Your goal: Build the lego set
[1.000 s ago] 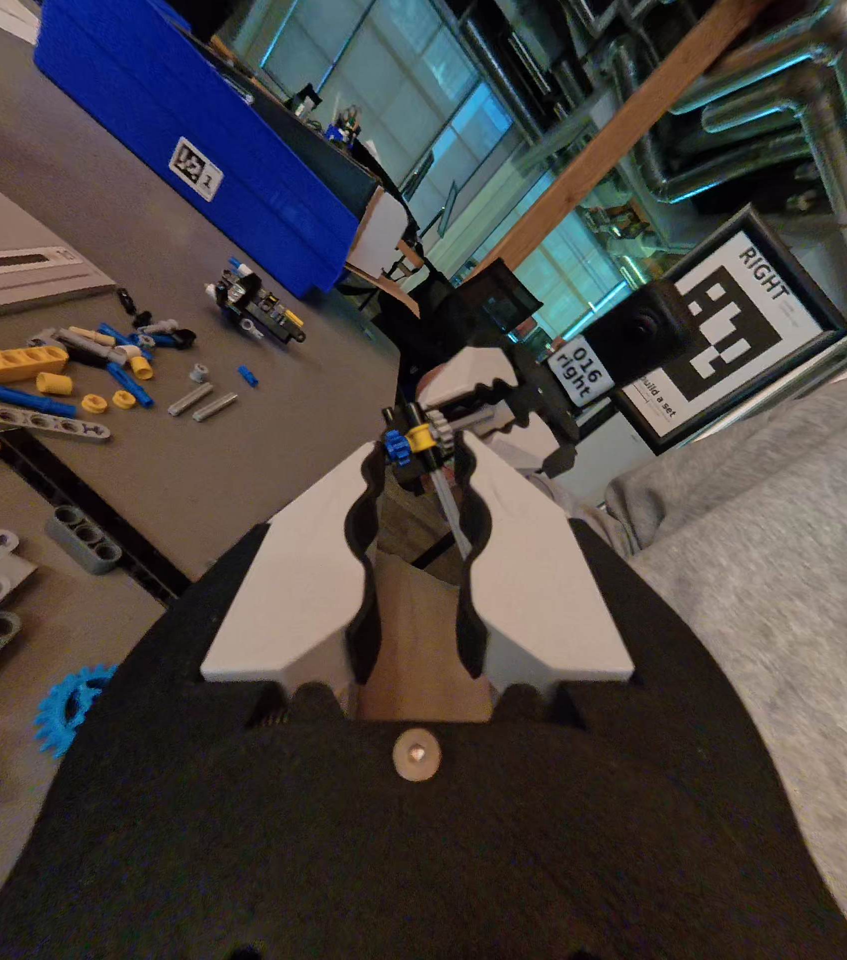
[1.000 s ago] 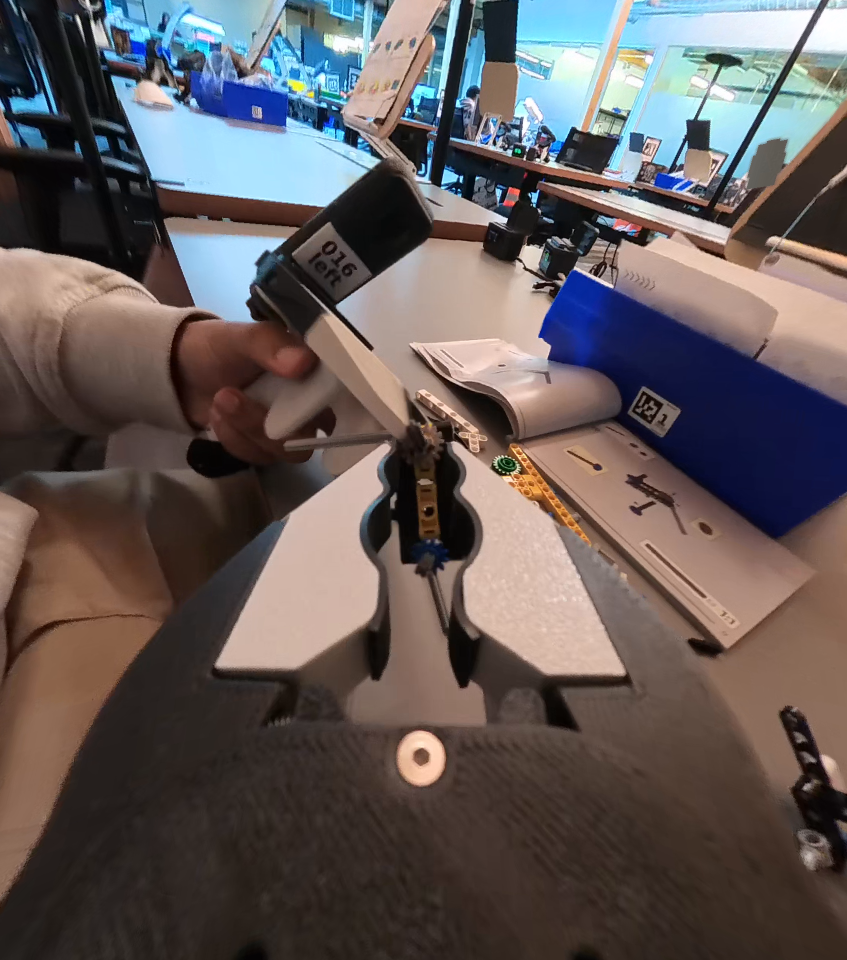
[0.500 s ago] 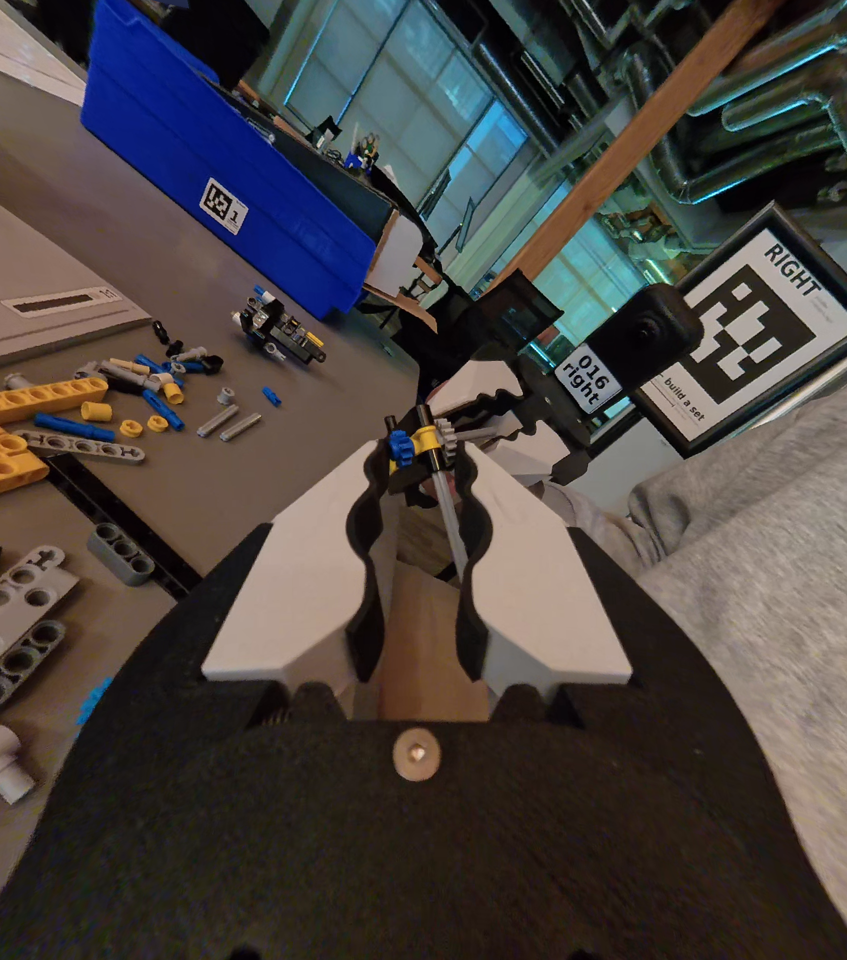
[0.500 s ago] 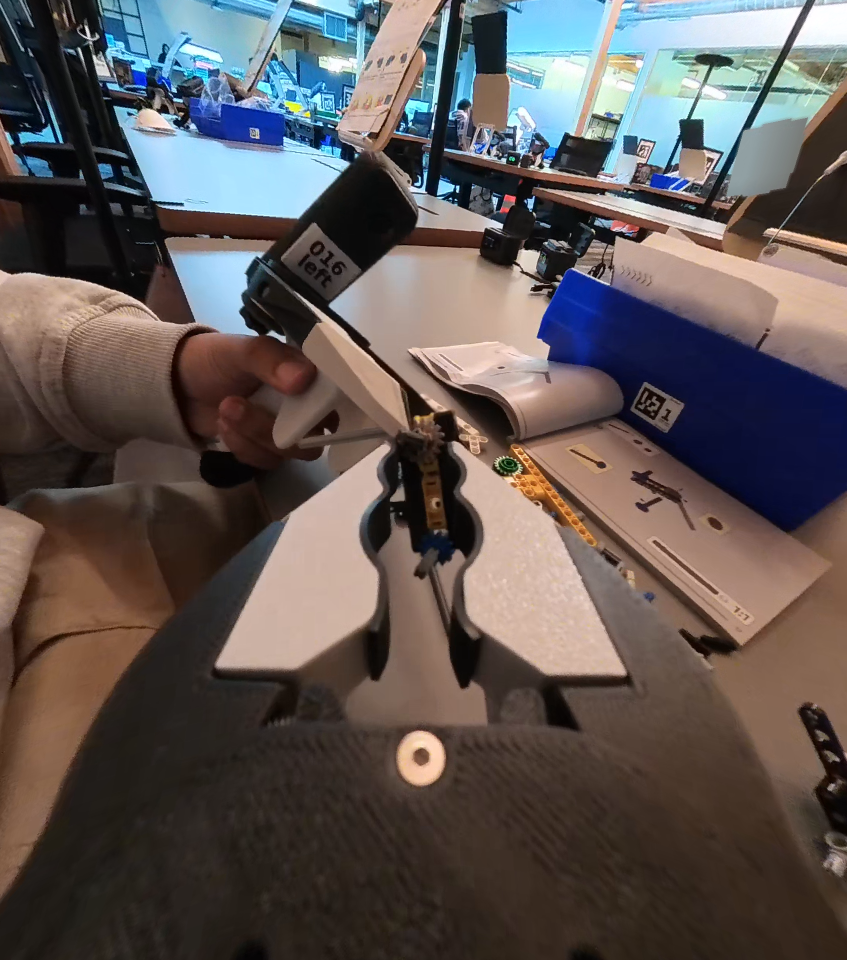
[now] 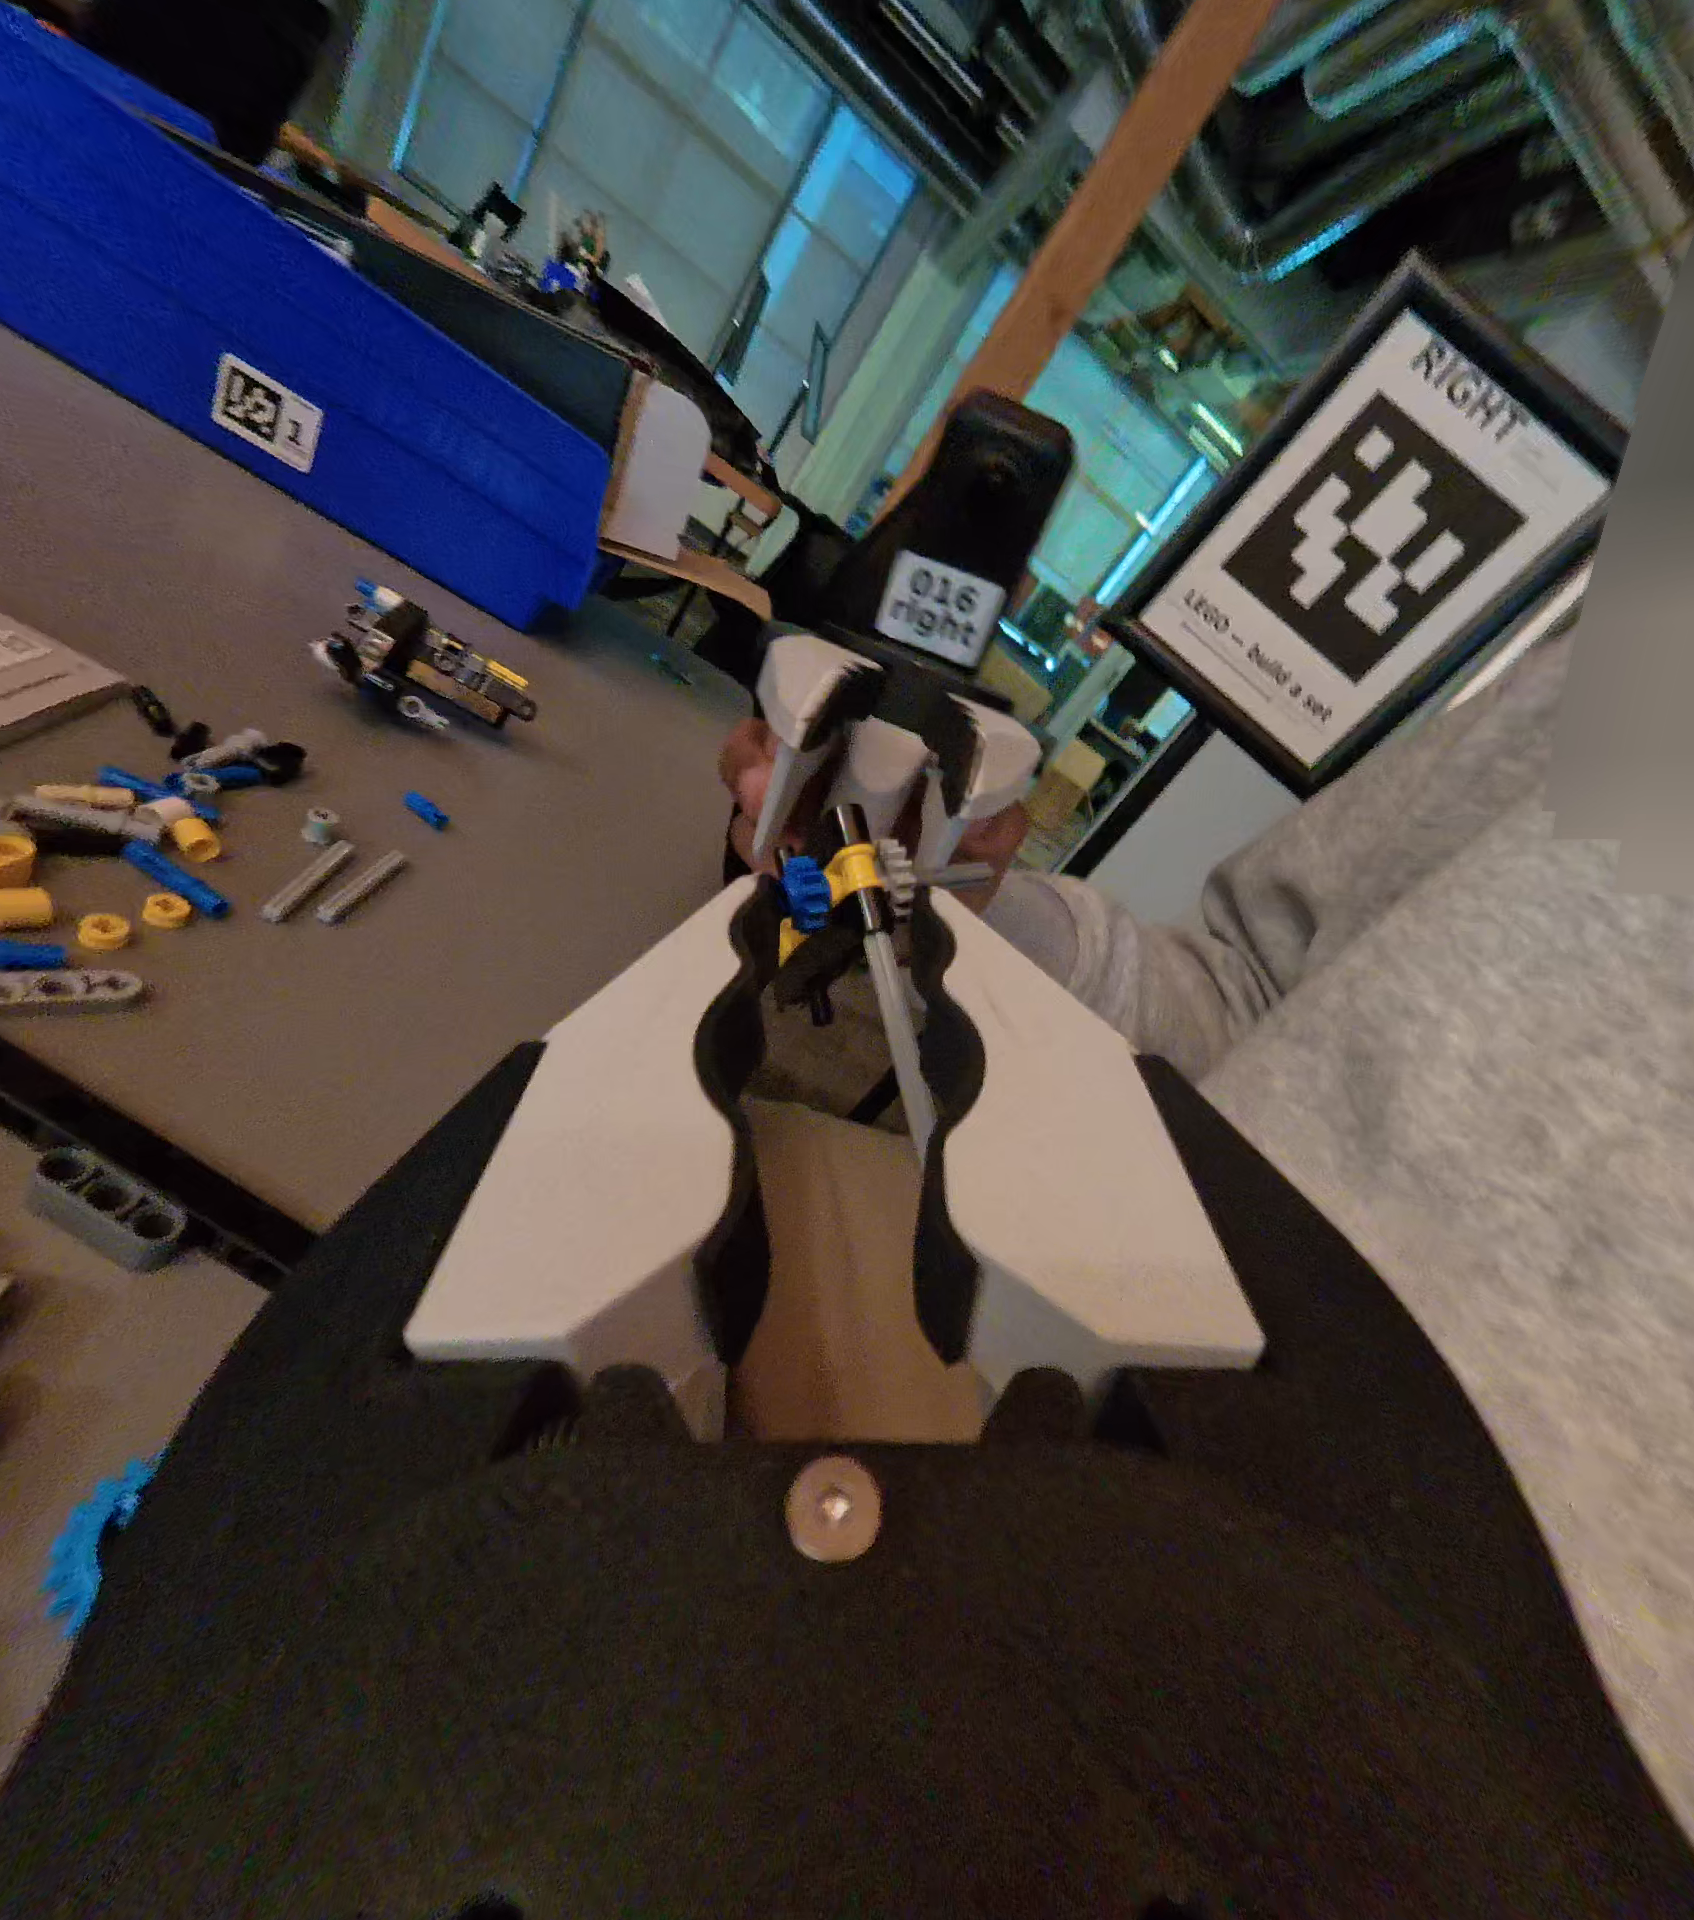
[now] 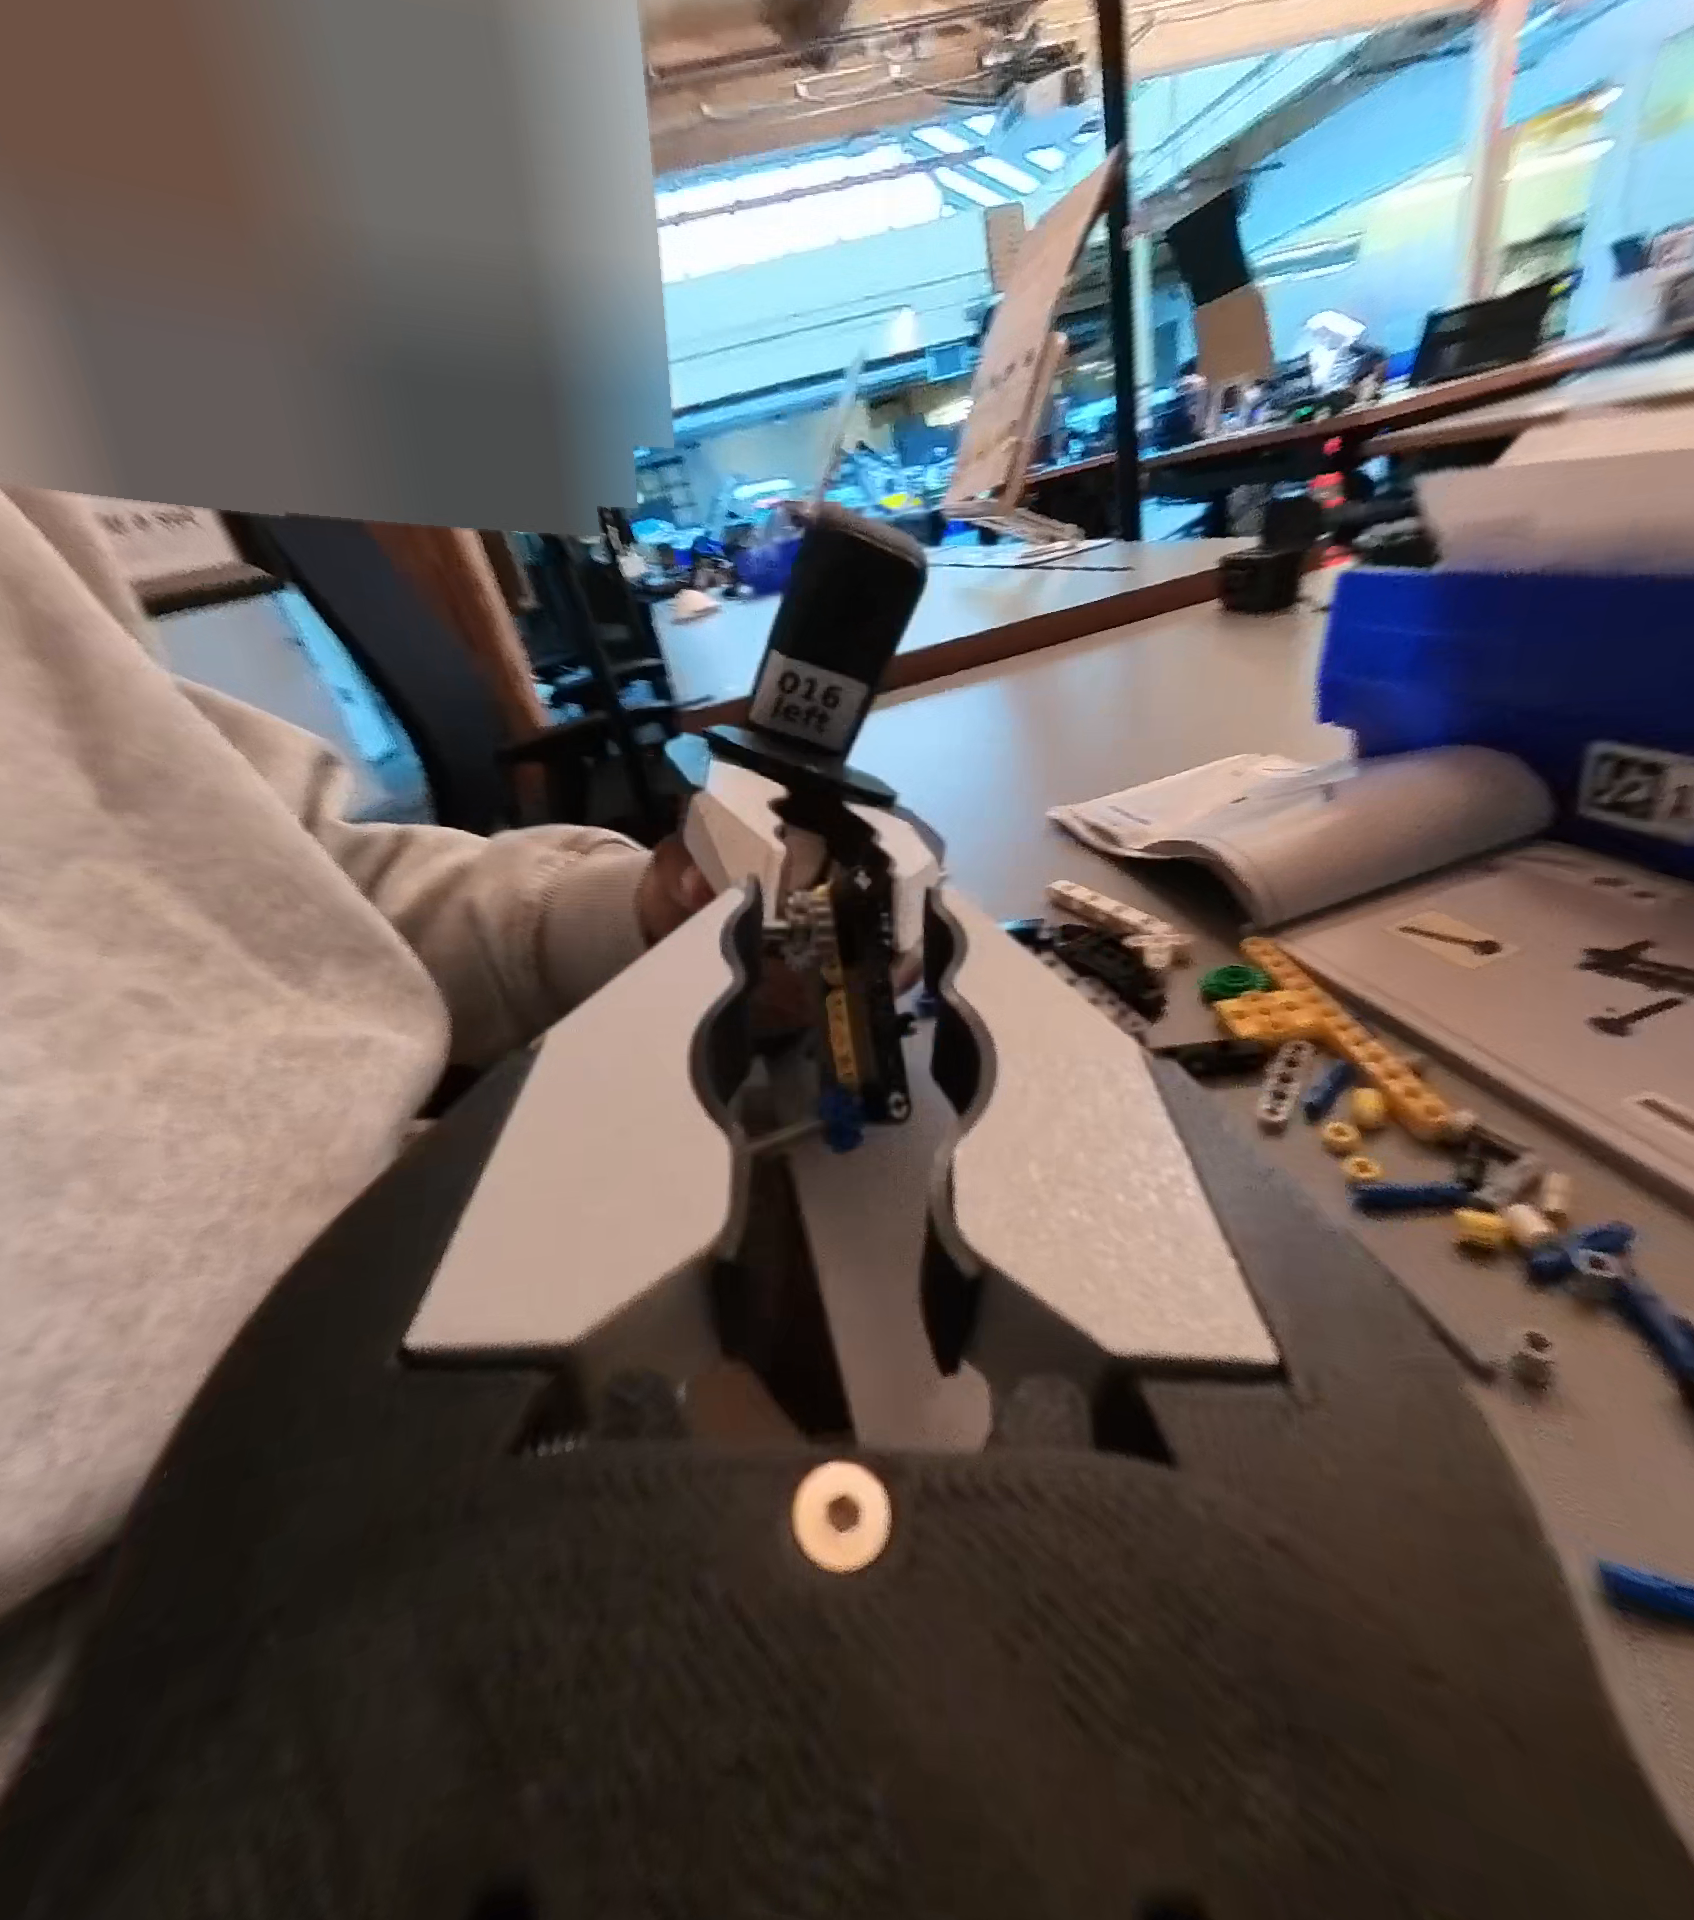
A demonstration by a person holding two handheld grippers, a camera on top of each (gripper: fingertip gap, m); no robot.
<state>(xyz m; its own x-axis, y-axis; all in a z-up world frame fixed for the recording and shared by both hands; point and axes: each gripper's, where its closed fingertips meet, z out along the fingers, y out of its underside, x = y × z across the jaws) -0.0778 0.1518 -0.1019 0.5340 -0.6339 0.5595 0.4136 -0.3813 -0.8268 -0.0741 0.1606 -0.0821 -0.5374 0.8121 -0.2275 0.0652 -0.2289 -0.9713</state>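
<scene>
A small lego assembly (image 5: 858, 868) with a blue gear, a yellow connector, a grey gear and a long grey axle (image 5: 900, 1029) is held in the air between both grippers, over the person's lap. My left gripper (image 5: 838, 894) is shut on it at its fingertips, and the axle runs back between its fingers. My right gripper (image 6: 843, 904) is shut on the black and yellow beam of the same assembly (image 6: 848, 1018). Each gripper faces the other: the right one shows in the left wrist view (image 5: 858, 831), the left one in the right wrist view (image 6: 822, 873).
A blue bin (image 5: 199, 312) stands at the table's far side. Loose lego parts (image 5: 95, 862) and a small built model (image 5: 427, 665) lie on the grey table. An open booklet (image 6: 1342, 831) and a printed sheet (image 6: 1601, 987) lie by the bin. A framed marker sign (image 5: 1373, 540) stands behind the right gripper. Only a small space, under 4 cm, lies between the two pairs of fingers.
Both grippers have turned while keeping hold of the assembly. The right gripper now faces the left one more head-on, and its view has swung toward the person's chest.
</scene>
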